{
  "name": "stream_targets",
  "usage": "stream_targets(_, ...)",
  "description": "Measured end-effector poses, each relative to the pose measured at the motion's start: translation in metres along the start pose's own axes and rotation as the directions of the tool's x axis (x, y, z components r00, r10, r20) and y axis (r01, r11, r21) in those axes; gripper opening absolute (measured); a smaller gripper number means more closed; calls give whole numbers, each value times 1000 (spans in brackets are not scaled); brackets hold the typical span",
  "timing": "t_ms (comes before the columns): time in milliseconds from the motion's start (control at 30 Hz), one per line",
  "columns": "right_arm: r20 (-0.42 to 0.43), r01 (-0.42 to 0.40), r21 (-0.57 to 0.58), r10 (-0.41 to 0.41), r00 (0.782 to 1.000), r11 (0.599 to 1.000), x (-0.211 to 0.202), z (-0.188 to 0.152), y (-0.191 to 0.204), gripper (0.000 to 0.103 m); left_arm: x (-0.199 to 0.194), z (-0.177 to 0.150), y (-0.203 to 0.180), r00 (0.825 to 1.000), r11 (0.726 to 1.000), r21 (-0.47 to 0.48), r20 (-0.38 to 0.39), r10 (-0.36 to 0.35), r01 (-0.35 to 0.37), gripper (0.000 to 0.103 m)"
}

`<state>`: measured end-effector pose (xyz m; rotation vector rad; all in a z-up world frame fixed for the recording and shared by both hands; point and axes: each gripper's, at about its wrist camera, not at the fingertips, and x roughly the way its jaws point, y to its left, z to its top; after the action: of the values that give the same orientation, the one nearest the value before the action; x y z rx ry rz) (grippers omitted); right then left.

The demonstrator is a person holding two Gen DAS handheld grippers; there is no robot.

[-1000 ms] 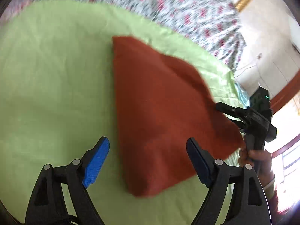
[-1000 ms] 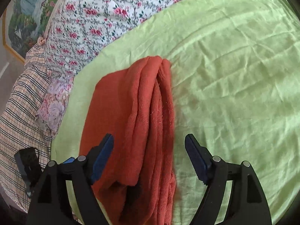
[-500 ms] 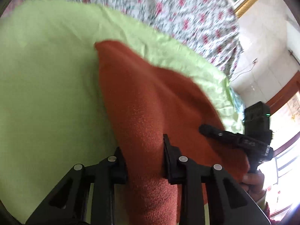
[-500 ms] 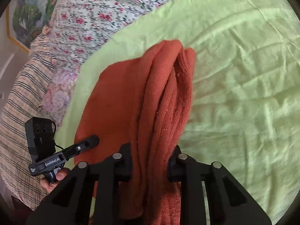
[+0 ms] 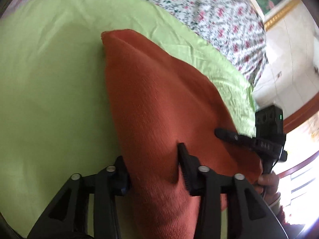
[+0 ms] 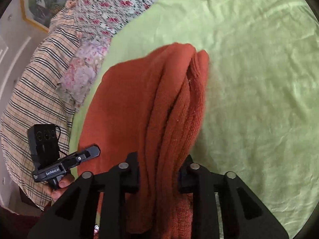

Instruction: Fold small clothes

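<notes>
A rust-orange knitted garment (image 5: 159, 103) lies folded on a green sheet (image 5: 49, 99). My left gripper (image 5: 153, 167) is shut on its near edge, cloth bunched between the jaws. In the right wrist view the same garment (image 6: 143, 103) shows several stacked folds, and my right gripper (image 6: 161, 173) is shut on the near end of the folds. The right gripper also shows in the left wrist view (image 5: 221, 134) at the garment's right corner. The left gripper shows in the right wrist view (image 6: 93, 151) at the garment's left corner.
The green sheet (image 6: 259, 79) covers a bed with a floral cover (image 5: 209, 6) behind it. A striped plaid cloth (image 6: 33, 91) and a floral pillow (image 6: 83, 67) lie at the left in the right wrist view. Floor and a doorway (image 5: 289, 63) are at the right.
Both grippers were open over the garment a second ago. They moved down and shut on its near edge, and now the garment looks slightly lifted and pulled.
</notes>
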<state>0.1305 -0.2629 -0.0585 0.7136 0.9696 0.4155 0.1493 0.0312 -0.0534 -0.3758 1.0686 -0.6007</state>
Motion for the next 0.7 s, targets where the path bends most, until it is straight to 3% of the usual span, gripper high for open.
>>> stream_targets(67,1,31,3,-31,1000,1000,-5,0,1,46,5,16,9,1000,999,-31,1,-21,21,53)
stream_targets(200,58,78,-28,-76,995,997,-29,-3,8,51,25,64,25,999,996,-78,-3,-32,32,55)
stream_targets(267,80,75,-21,-74,994,997,-38,-6,11,51,36,90,27,1000,997,-72,5,10,-10,53)
stream_targets(300,86,80,-19,-78,993,997,-41,-7,13,51,41,106,27,998,997,-61,20,51,-50,50)
stream_targets(367,98,86,-18,-84,992,996,-48,-12,16,51,47,134,31,993,992,-59,43,113,-110,29)
stream_targets(400,102,86,-18,-83,991,996,-51,-15,17,51,49,144,32,991,991,-62,54,119,-116,25)
stream_targets(433,105,86,-17,-84,991,996,-53,-15,18,51,48,153,34,989,990,-61,71,130,-126,14)
stream_targets(467,109,87,-16,-85,990,996,-56,-17,19,51,46,161,33,983,986,-54,93,160,-155,13)
stream_targets(600,121,97,-21,-94,988,995,-64,-24,25,51,31,165,29,977,985,-46,124,173,-169,14)
stream_targets(700,139,90,-41,-84,987,995,-71,-27,35,51,8,141,20,974,983,-32,137,182,-179,24)
